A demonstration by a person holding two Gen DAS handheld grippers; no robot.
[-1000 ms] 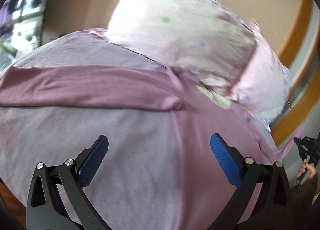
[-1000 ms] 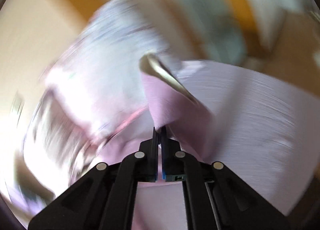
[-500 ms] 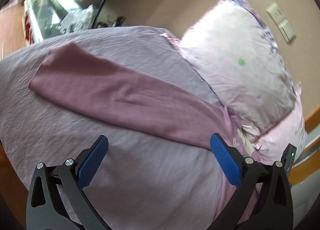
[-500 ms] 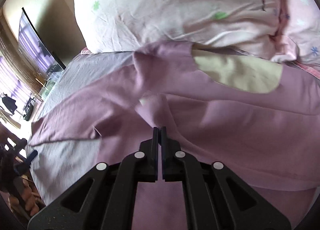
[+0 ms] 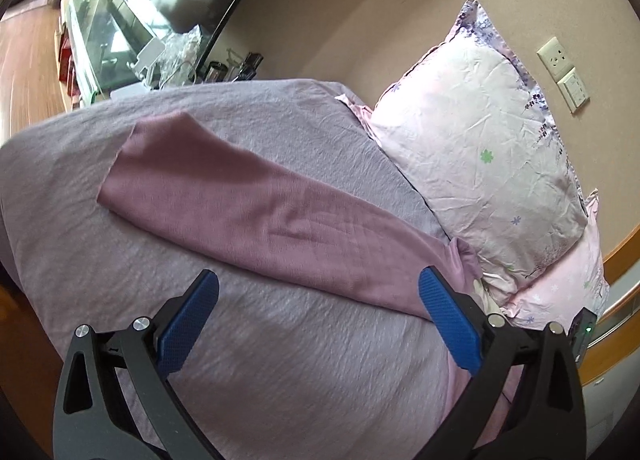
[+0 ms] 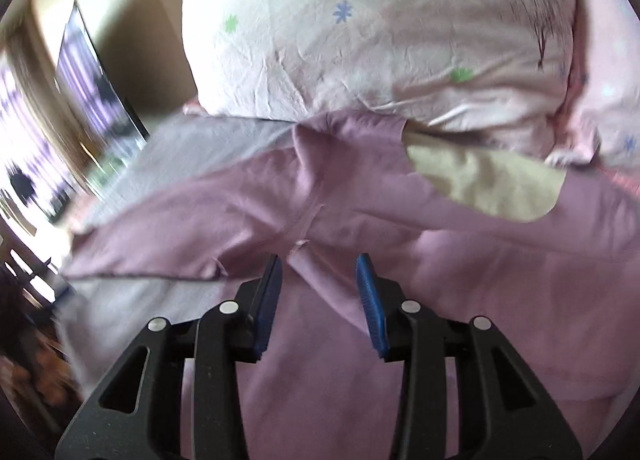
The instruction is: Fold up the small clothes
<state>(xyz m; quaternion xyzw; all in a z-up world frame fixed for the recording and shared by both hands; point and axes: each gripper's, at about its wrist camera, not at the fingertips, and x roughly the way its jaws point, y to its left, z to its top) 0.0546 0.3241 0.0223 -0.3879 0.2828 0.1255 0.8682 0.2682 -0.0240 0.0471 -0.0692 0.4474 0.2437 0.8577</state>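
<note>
A garment [image 5: 280, 228] lies spread on a bed [image 5: 280, 360], one sleeve [image 5: 208, 180] stretched toward the bed's far edge. Two pillows [image 5: 480, 156] stand at the head edge, overlapping the garment's collar [image 6: 480, 184]. Beyond the far edge stands a cabinet [image 5: 104, 44].

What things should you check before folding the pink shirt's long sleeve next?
1. Left gripper open, nothing in it: ok.
2. Right gripper open and off the pink shirt: ok, jaws parted, cloth lies between them unpinched.
3. Sleeve lying flat on the bedsheet: ok, only faint wrinkles.
4. Shirt clear of the pillow: not ok, the collar end is tucked against it.
5. Shirt's lower hem smooth: cannot tell, out of view.
</note>
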